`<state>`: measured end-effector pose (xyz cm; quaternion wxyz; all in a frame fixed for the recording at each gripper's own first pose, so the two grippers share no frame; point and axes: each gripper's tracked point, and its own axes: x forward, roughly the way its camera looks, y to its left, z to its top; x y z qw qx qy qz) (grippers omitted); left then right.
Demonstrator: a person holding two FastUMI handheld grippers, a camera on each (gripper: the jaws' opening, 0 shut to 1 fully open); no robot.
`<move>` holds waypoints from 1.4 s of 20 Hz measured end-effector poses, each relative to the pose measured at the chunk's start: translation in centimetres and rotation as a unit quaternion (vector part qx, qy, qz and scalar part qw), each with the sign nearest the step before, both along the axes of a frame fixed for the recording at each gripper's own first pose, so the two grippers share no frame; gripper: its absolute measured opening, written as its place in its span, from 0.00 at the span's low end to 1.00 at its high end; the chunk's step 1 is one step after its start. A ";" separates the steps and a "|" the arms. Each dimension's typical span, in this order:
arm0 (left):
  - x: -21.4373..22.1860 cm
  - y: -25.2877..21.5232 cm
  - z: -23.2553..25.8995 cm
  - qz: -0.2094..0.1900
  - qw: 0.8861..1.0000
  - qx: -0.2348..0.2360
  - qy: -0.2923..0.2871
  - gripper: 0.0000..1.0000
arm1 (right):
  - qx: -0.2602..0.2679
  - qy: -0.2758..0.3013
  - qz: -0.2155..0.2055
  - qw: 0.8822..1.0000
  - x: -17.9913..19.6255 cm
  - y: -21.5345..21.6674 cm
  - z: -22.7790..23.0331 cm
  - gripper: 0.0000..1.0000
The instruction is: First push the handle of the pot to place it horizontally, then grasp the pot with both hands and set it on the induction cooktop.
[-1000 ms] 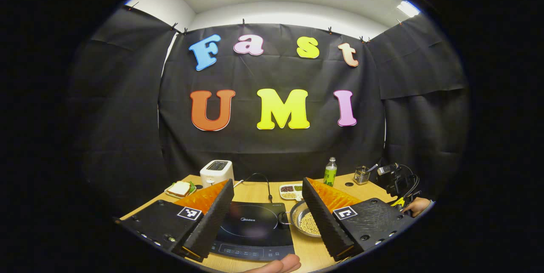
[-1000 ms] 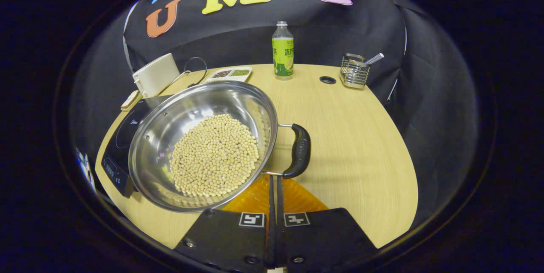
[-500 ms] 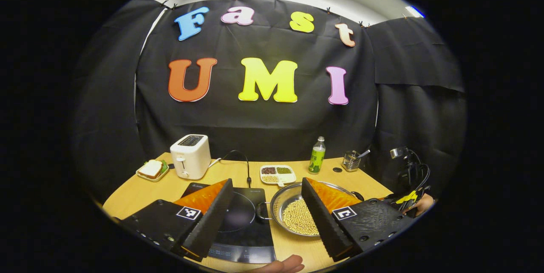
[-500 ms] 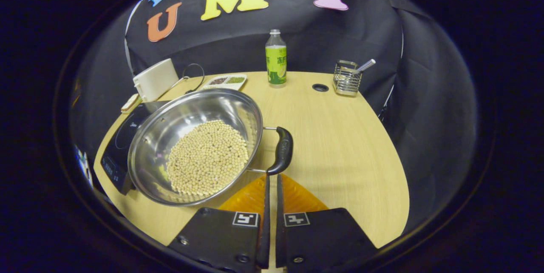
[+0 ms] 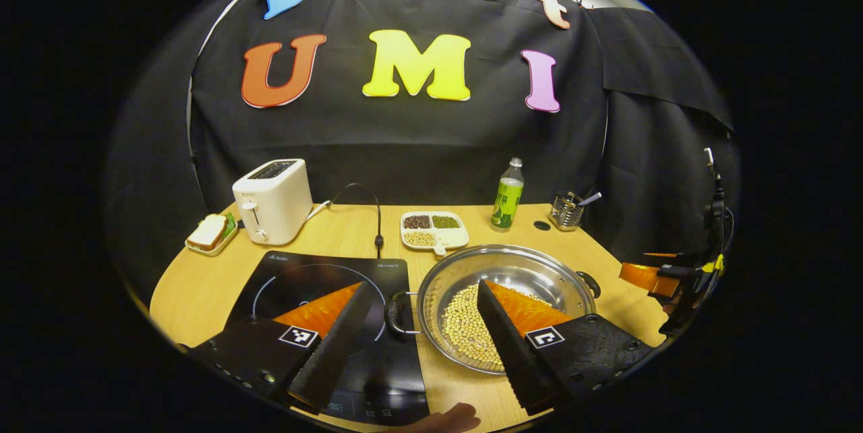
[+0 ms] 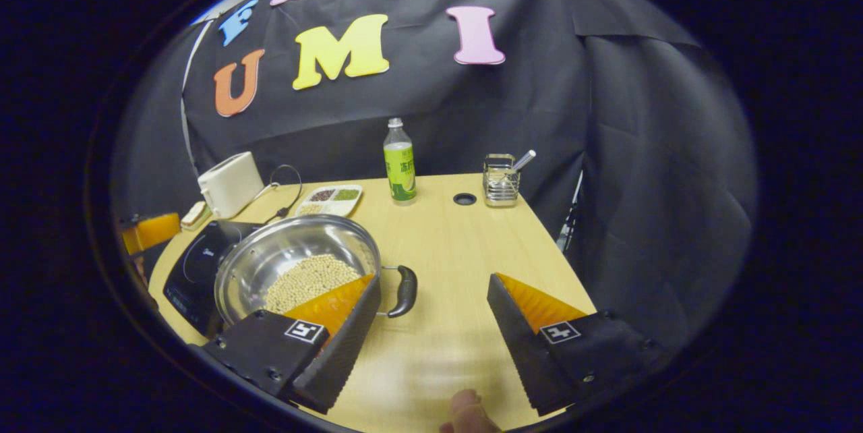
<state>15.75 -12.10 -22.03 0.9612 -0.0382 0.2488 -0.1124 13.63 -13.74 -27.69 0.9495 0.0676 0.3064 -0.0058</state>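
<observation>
A steel pot [image 5: 532, 266] half full of pale beans stands on the wooden table just right of the black induction cooktop [image 5: 307, 279]. Its two black handles point left [image 5: 394, 312] and right [image 5: 589, 282]. My left gripper [image 5: 421, 286] hovers open above the pot's left handle, one finger over the cooktop and the other over the beans. In the right gripper view the pot [image 6: 283, 247] lies at the left with its near handle [image 6: 405, 290] just beyond my left finger. My right gripper [image 6: 433, 281] is open over bare table, holding nothing.
Along the back stand a white toaster [image 5: 272, 199], a sandwich plate [image 5: 210, 233], a divided tray of beans [image 5: 435, 229], a green bottle [image 5: 507, 203] and a wire caddy [image 5: 567, 210]. The cooktop's cable [image 5: 376, 217] loops behind it. The other gripper [image 5: 650, 276] shows at the table's right edge.
My right gripper has gone from shut to open and drawn back from the pot's handle. My left gripper has tipped downward, with pot and cooktop now larger between its fingers.
</observation>
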 end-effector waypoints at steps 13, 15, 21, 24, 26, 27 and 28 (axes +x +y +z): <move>3.9 0.7 -9.5 0.023 0.991 0.008 0.132 0.96 | 0.030 0.073 0.020 0.997 4.2 3.5 -5.8 0.97; 4.0 0.3 -10.2 0.024 0.989 0.003 0.149 0.95 | 0.028 0.082 0.021 0.996 4.5 3.6 -6.5 0.97; 4.9 -0.2 -10.9 0.020 0.986 0.023 0.161 0.86 | 0.023 0.114 0.018 0.993 4.9 3.7 -8.7 0.92; 5.1 0.0 -11.3 0.024 0.986 0.050 0.160 0.80 | 0.029 0.129 0.025 0.991 5.0 4.6 -9.5 0.89; 5.1 0.2 -11.3 0.028 0.985 0.057 0.158 0.72 | 0.036 0.131 0.033 0.990 5.2 5.2 -9.5 0.89; 5.1 0.5 -11.4 0.032 0.985 0.059 0.160 0.70 | 0.037 0.132 0.034 0.990 5.2 5.4 -9.5 0.89; 5.2 0.4 -11.3 0.032 0.986 0.057 0.156 0.77 | 0.032 0.135 0.032 0.990 5.2 5.3 -9.6 0.87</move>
